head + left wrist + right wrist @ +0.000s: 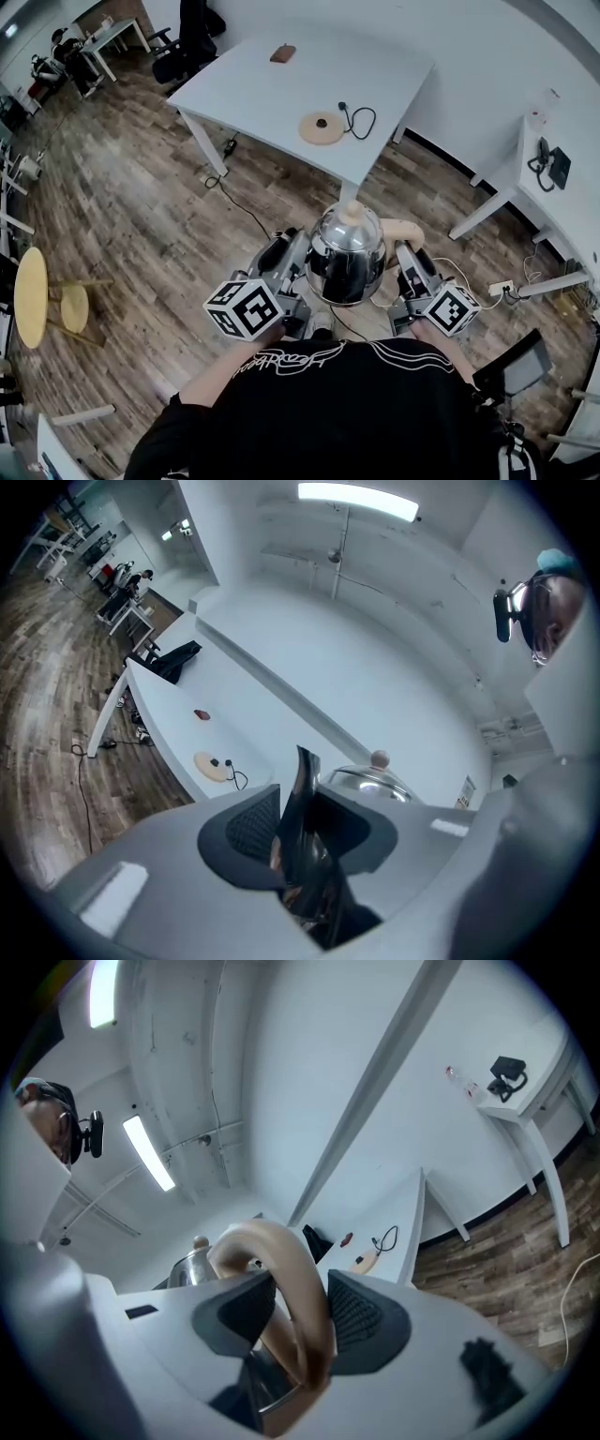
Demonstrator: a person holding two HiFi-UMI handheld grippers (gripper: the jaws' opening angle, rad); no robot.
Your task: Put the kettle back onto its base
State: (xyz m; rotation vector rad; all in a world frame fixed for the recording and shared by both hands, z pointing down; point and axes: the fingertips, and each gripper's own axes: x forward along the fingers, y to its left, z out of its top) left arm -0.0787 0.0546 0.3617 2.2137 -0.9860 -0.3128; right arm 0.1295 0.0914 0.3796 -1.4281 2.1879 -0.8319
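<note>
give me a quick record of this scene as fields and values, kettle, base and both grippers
kettle: shiny steel, lid on, held in the air between both grippers, away from its base
left gripper: jaws closed on the spout
right gripper: jaws closed on the beige handle
base: round, on the white table, nothing on it, cord beside it
also on table: small brown object
task state: kettle not yet on base

Kettle (345, 258) glossy mirror metal, handle (286, 1288) smooth beige; base (309, 132) upper centre matt tan; table (253, 89) matt white; floor (122, 206) wood planks.
</note>
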